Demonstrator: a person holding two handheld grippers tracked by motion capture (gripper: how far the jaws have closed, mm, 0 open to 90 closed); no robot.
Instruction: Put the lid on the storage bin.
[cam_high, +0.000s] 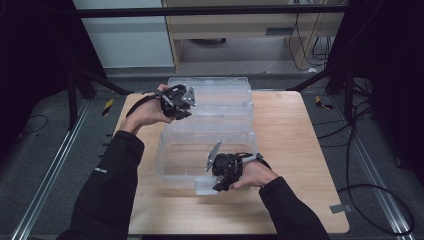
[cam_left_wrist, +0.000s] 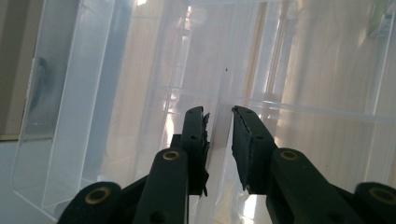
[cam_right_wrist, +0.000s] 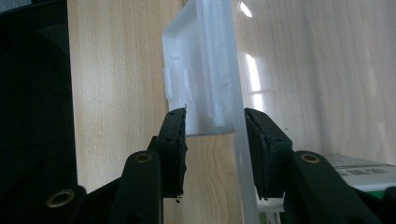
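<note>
Clear rectangular plastic storage bin (cam_high: 210, 130), centre of the high view, standing on a light wooden table (cam_high: 295, 150). Left gripper (cam_high: 186, 106), upper left of the bin: jaws narrow astride the bin's thin wall; contact unclear. Right gripper (cam_high: 223, 186), lower centre: jaws moderately apart around the bin's white latch tab (cam_right_wrist: 198, 88) and rim. Printed label at the right gripper view's lower right, illegible. Small white lettering on the black left sleeve (cam_high: 101, 171), unreadable.

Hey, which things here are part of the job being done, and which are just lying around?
In the job:
- clear plastic storage box
- left gripper, at the box's far wall
- right gripper, at its near handle

Lying about:
- light wooden table
- grey tape strip
- floor cables
</note>
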